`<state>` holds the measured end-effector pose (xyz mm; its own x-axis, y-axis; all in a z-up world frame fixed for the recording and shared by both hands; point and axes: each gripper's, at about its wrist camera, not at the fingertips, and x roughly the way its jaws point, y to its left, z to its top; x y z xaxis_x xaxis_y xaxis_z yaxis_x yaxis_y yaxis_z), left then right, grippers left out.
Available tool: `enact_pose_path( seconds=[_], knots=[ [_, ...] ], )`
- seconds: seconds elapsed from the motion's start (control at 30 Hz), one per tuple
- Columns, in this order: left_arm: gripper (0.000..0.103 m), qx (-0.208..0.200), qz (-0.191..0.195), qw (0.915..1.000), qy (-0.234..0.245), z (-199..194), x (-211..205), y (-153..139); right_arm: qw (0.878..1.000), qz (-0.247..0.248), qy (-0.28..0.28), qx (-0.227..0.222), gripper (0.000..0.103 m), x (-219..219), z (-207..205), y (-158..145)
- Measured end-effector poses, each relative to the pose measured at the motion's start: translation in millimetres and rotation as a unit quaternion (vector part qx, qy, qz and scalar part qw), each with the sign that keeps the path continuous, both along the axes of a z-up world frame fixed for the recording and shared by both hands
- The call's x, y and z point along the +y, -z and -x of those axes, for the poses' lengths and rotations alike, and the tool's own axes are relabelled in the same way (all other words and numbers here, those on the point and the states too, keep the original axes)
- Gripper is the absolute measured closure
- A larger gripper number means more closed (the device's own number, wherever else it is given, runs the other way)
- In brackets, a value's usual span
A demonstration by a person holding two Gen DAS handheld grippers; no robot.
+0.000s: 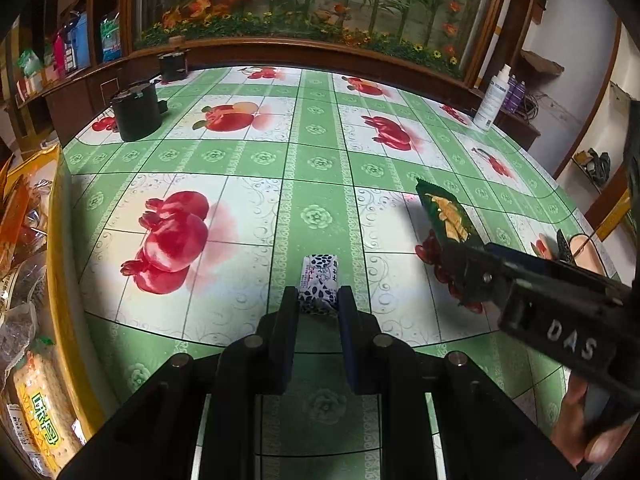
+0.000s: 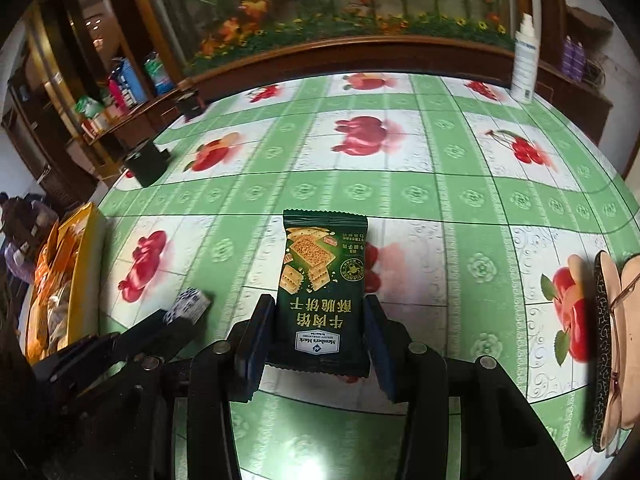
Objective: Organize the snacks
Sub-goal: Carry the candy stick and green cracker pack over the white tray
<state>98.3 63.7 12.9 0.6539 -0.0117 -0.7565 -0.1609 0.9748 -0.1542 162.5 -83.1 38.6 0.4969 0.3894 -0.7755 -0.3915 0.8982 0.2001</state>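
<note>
**Two snacks held over the table, yellow box packed at the left edge**

The left gripper point(image 1: 318, 300) has its jaws clamped on a small candy point(image 1: 319, 282) in a white wrapper with a dark leaf print; the candy sticks out past the fingertips, above the tablecloth point(image 1: 256, 160). The right gripper point(image 2: 316, 332) holds a dark green cracker pack point(image 2: 324, 280) between its jaws, both pads against the pack's sides, the pack upright over the cloth and right of the candy.

At the table's left edge stands a yellow box point(image 1: 60, 240) filled with snack packets: orange bags, clear-wrapped pieces and a cracker pack with green lettering point(image 1: 38, 408) near the front.

Two black tins point(image 1: 136, 110) sit at the far left, lids on. A white bottle point(image 1: 494, 98) stands at the far right. Glasses and a case point(image 2: 612, 344) lie at the right edge.
</note>
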Motion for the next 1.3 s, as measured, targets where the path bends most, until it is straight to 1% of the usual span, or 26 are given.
enact_pose_path(
  seconds=[0.23,0.47,0.57,0.6,0.63,0.7,0.77,0.8,0.87,0.9,0.93,1.07,1.3],
  knots=[
    [0.084,-0.014,-0.003,0.9999,-0.003,3,0,-5,1.0,-0.001,-0.009,0.0,0.055,5,2,2],
    [0.084,0.0,-0.009,1.0,0.0,-1,-1,2,1.0,0.003,-0.009,0.0,0.055,4,1,1],
    [0.083,0.003,-0.014,0.9999,0.0,-2,-3,3,1.0,0.006,-0.009,0.015,0.055,5,-1,7],
    [0.078,0.004,-0.014,0.9999,-0.001,-3,-2,4,1.0,0.007,-0.01,0.018,0.055,5,-2,8],
    [0.069,0.003,-0.013,0.9999,-0.001,-4,-2,4,1.0,0.008,-0.01,0.019,0.055,5,-2,9],
    [0.065,0.0,-0.016,0.9998,-0.009,-7,0,3,1.0,0.011,-0.008,0.02,0.055,5,-2,10],
    [0.065,0.003,-0.012,0.9999,-0.007,-13,1,5,1.0,0.013,-0.006,0.02,0.055,5,-2,10],
    [0.065,0.004,-0.013,0.9999,-0.008,-15,2,6,1.0,0.014,-0.005,0.021,0.055,5,-2,11],
    [0.067,0.003,-0.029,0.9996,-0.006,-17,-1,6,1.0,0.016,-0.004,0.023,0.055,5,-2,12],
    [0.077,0.002,-0.032,0.9995,-0.006,-17,-2,6,1.0,0.016,-0.003,0.023,0.055,5,-2,12],
    [0.085,0.002,-0.033,0.9995,-0.004,-16,-3,6,1.0,0.015,-0.003,0.024,0.055,5,-3,12],
    [0.085,-0.002,-0.032,0.9995,-0.006,-14,-3,6,1.0,0.015,-0.004,0.02,0.055,5,-2,10],
    [0.085,-0.032,-0.049,0.9982,-0.012,-2,-4,-6,1.0,0.004,0.001,0.008,0.055,1,0,3]
  ],
)
